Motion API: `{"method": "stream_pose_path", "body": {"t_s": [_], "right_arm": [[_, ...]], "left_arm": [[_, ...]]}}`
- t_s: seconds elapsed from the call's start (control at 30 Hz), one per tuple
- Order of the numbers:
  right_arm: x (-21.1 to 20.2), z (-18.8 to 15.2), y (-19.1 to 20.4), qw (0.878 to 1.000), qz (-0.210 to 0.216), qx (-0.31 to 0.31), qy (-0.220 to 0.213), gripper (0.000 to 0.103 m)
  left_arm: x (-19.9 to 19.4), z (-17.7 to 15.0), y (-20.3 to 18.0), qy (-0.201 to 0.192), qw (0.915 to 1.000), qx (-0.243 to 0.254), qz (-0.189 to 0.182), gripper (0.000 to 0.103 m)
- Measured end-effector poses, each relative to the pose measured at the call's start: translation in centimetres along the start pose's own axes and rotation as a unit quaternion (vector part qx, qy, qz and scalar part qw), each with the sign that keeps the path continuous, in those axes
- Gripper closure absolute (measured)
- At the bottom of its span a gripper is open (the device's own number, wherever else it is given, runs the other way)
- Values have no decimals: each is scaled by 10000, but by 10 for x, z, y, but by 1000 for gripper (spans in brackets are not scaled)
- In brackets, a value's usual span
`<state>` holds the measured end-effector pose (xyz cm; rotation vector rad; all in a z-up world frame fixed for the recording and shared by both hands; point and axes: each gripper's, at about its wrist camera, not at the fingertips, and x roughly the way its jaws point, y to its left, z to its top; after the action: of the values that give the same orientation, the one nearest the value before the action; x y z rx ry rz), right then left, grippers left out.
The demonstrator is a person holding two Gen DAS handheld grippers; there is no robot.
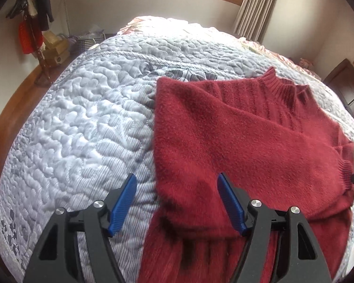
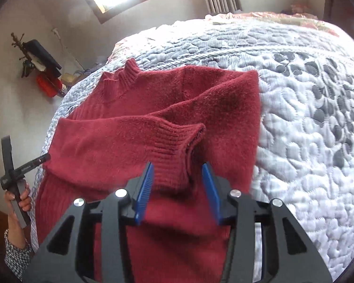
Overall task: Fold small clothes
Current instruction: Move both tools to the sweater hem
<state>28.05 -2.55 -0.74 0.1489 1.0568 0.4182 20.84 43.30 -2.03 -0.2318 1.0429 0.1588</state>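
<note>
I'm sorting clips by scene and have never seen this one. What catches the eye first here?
A dark red sweater lies on a grey-white quilted bedspread, one sleeve folded across its body. The ribbed cuff sits just ahead of the open right gripper; the open left gripper hovers at the sweater's edge.

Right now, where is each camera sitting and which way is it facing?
Left wrist: rides the left tool, facing up the quilted bed over the red sweater's left edge; its open blue fingers show.
Right wrist: rides the right tool, facing the folded sleeve cuff; the person's left hand shows.
Shared: sweater, bed, window wall.
</note>
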Motion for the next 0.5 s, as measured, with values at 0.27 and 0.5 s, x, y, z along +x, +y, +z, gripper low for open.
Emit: {"method": "stream_pose_path", "body": {"t_s": [0.27, 0.5], "right_arm": [[-80, -108, 13, 9981, -83, -584, 154, 55], [-113, -217, 20, 9976, -50, -512, 473, 45]], "left_arm": [[-66, -122, 32, 186, 9992, 361, -64, 25], [-104, -209, 39, 339, 9978, 547, -129, 25]]}}
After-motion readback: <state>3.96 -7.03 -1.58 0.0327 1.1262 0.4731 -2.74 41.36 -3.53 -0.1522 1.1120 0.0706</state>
